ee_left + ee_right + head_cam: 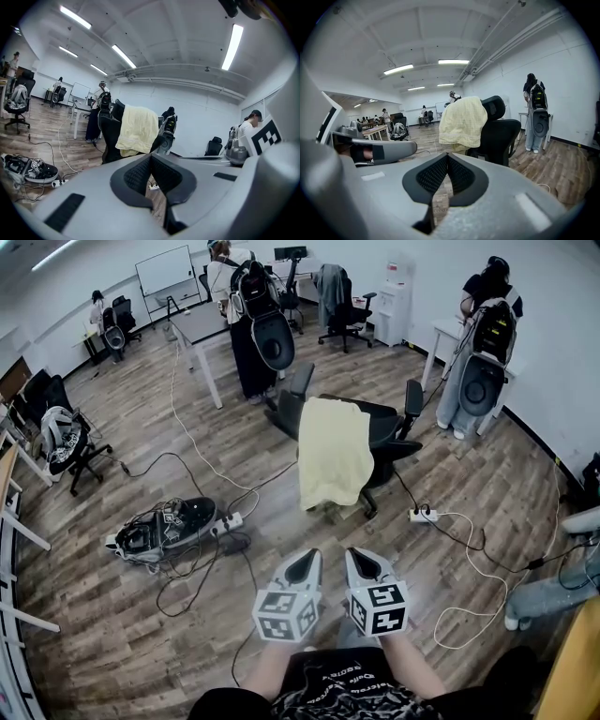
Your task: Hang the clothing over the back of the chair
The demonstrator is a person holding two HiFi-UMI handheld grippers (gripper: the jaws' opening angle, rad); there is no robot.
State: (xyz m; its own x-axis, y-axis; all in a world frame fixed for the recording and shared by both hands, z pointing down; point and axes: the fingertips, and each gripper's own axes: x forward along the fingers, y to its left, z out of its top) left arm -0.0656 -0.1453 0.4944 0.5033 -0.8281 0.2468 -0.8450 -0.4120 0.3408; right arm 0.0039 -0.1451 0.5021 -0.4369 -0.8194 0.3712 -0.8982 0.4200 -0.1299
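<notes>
Wooden flooring (112,634) surrounds a black office chair (389,432) whose back already carries the pale yellow clothing (333,451). Both left gripper (302,570) and right gripper (363,567) hang well apart from it, jaws together and empty; the hanging looks finished.

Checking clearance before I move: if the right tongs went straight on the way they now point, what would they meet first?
Probably the yellow clothing draped over the black chair, past bare floor; the right tongs are shut and empty. Depth is uncertain.
</notes>
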